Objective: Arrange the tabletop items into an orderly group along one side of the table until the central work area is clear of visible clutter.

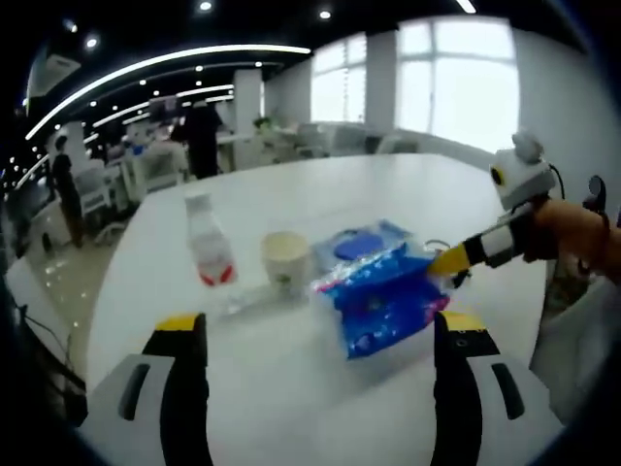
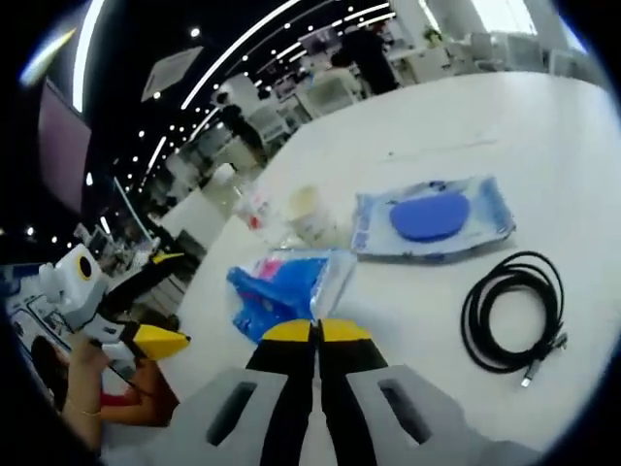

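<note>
Left gripper view: left gripper [image 1: 315, 340] spread wide, empty, short of blue packet [image 1: 388, 296]; cup [image 1: 285, 260] and bottle [image 1: 210, 243] just beyond.

Right gripper view: right gripper [image 2: 316, 335] pressed together at blue packet [image 2: 286, 286] edge; contact unclear. Wipes pack [image 2: 432, 218], cable [image 2: 514, 311] near. Slide packet toward group, low and slow.

I see a blue crinkly plastic pouch [image 2: 283, 287] with pink print, a pale-blue wipes pack [image 2: 433, 217] with darker blue oval lid, a coiled black cable [image 2: 514, 311], and a white table [image 2: 466, 126].
</note>
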Demonstrator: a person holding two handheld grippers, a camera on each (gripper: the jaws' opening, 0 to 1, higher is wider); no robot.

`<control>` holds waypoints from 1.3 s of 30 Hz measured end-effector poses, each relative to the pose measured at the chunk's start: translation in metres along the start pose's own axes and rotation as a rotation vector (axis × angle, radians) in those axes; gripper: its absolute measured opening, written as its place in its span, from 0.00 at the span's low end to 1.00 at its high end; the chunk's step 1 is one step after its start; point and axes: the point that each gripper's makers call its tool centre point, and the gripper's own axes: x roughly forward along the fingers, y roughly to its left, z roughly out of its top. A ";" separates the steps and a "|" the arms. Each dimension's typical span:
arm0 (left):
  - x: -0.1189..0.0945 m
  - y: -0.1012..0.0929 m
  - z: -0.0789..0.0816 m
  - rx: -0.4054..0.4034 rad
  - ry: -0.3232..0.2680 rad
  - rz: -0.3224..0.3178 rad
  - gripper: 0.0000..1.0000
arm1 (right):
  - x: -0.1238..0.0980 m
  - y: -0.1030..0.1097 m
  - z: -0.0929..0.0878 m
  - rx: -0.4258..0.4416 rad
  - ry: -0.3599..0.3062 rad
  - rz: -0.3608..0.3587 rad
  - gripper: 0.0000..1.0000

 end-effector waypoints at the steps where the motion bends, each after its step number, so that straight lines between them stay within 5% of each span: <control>1: 0.000 -0.001 0.000 0.001 0.000 -0.003 0.94 | -0.003 -0.004 0.002 0.005 -0.003 -0.002 0.01; 39: 0.007 -0.006 -0.011 0.017 0.043 -0.025 0.92 | -0.065 -0.110 0.049 0.009 -0.030 -0.136 0.01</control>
